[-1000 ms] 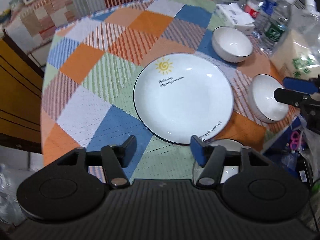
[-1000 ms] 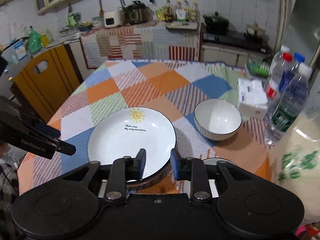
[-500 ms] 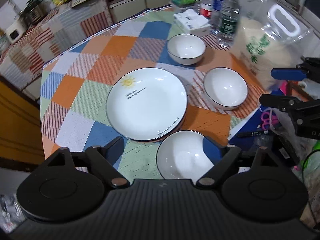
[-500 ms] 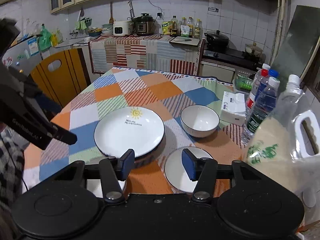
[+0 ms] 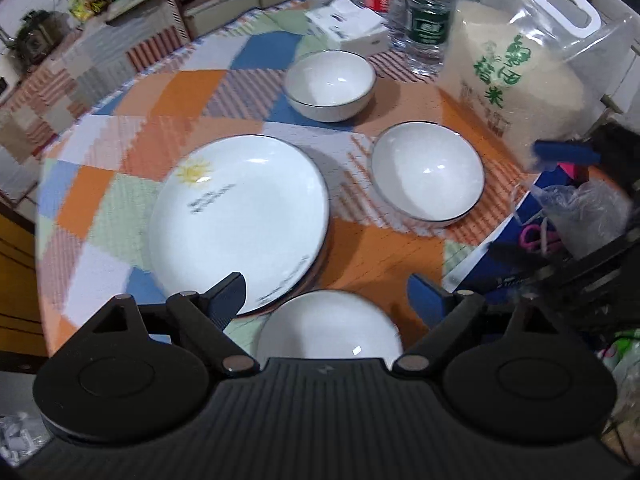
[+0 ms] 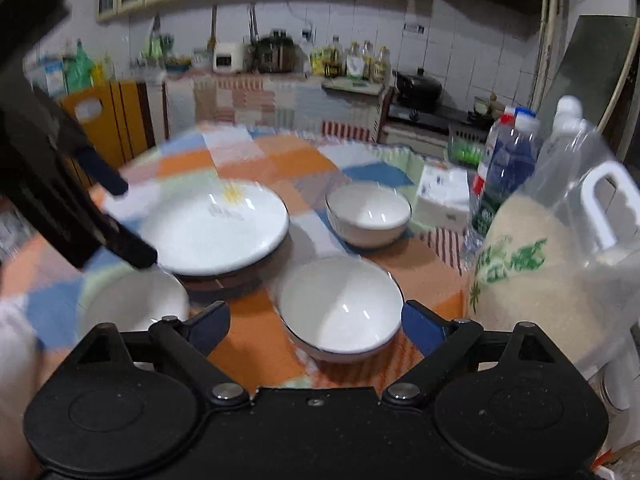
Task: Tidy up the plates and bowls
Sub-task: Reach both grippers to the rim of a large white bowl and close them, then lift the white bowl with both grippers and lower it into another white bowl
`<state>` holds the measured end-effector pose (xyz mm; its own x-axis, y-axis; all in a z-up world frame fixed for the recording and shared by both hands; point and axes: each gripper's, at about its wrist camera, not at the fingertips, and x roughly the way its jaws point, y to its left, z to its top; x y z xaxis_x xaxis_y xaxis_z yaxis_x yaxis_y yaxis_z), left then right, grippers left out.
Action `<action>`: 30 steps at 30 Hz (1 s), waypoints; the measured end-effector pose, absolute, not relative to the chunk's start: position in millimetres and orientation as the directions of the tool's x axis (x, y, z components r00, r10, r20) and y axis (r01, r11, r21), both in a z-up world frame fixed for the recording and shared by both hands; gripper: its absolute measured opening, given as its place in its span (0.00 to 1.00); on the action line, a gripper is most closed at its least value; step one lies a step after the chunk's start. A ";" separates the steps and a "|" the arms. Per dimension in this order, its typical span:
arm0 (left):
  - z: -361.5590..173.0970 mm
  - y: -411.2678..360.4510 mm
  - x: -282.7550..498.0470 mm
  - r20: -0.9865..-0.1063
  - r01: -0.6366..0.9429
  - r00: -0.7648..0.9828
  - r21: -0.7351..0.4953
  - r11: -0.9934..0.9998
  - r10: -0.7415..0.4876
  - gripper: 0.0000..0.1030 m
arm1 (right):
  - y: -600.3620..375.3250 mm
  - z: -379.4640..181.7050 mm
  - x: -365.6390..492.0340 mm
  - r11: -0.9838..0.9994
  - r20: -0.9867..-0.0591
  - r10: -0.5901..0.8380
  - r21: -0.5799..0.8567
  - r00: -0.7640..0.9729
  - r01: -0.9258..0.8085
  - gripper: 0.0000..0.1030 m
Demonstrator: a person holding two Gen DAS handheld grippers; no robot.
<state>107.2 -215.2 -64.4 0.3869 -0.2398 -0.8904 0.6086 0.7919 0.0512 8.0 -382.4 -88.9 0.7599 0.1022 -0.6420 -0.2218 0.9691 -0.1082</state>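
In the left wrist view, the left tool (image 5: pixel 326 294) sits at the bottom of the frame with its jaws spread wide, holding nothing. Between its blue fingertips lies the nearest bowl (image 5: pixel 328 330), partly hidden by the tool body. Just above it, left of centre, is the sun-printed plate (image 5: pixel 240 220), whose near rim almost touches that bowl. Right of centre stands a 2nd bowl (image 5: pixel 427 173), and a 3rd bowl (image 5: pixel 330 83) sits higher, near the water bottles (image 5: pixel 424 20) and the rice bag (image 5: pixel 516 72) at upper right. All rest on the checked worktop (image 5: pixel 184 96).

In the right wrist view, the right tool (image 6: pixel 316 326) is also spread wide and empty, with the 2nd bowl (image 6: pixel 340 306) framed between its fingertips. The left tool (image 6: pixel 100 220) shows dark and blurred at the left edge.
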 end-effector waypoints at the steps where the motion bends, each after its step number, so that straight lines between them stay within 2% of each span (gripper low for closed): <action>1: -68.4 -219.9 109.8 -0.891 0.612 0.379 0.039 0.790 -0.250 0.84 | -382.1 -96.6 11.9 0.967 -0.649 0.089 -0.127 0.756 -0.223 0.92; 4: -81.8 -236.4 120.6 -0.888 0.618 0.366 0.008 0.786 -0.279 0.83 | -381.2 -121.9 26.3 0.963 -0.681 0.053 -0.159 0.730 -0.218 0.92; 11: -117.0 -274.1 151.3 -0.892 0.628 0.345 -0.011 0.778 -0.292 0.80 | -390.6 -157.6 57.1 0.984 -0.739 0.047 -0.083 0.672 -0.160 0.92; 15: -136.1 -282.6 165.8 -0.900 0.621 0.330 -0.022 0.784 -0.286 0.63 | -393.9 -166.5 69.7 0.986 -0.755 0.054 -0.063 0.653 -0.154 0.92; 19: -149.0 -285.4 173.5 -0.903 0.594 0.324 -0.037 0.803 -0.281 0.57 | -391.8 -172.0 79.0 0.982 -0.764 0.067 -0.064 0.642 -0.179 0.93; 21: -155.9 -285.9 176.5 -0.906 0.586 0.309 -0.059 0.808 -0.290 0.36 | -392.1 -175.7 84.6 0.981 -0.768 0.075 -0.057 0.636 -0.184 0.95; 22: -157.5 -285.5 177.7 -0.905 0.581 0.298 -0.080 0.810 -0.303 0.32 | -392.7 -178.1 87.2 0.981 -0.769 0.083 -0.050 0.634 -0.189 0.95; 23: -158.5 -285.2 179.5 -0.903 0.575 0.282 -0.111 0.811 -0.323 0.22 | -393.1 -179.8 89.4 0.980 -0.771 0.089 -0.045 0.630 -0.194 0.95; 24: -158.5 -285.0 180.9 -0.903 0.567 0.261 -0.143 0.812 -0.341 0.17 | -393.1 -181.0 91.7 0.980 -0.775 0.093 -0.040 0.625 -0.195 0.95; 30: -151.4 -294.4 166.8 -0.920 0.602 0.297 -0.027 0.798 -0.255 0.17 | -385.3 -179.0 97.7 0.978 -0.790 0.092 -0.043 0.607 -0.204 0.96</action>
<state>166.8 -294.4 -151.4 0.2971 -0.2553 -0.9201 0.6023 0.7978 -0.0268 97.7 -385.3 -179.0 0.6068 0.0917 -0.7896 -0.2039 0.9781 -0.0430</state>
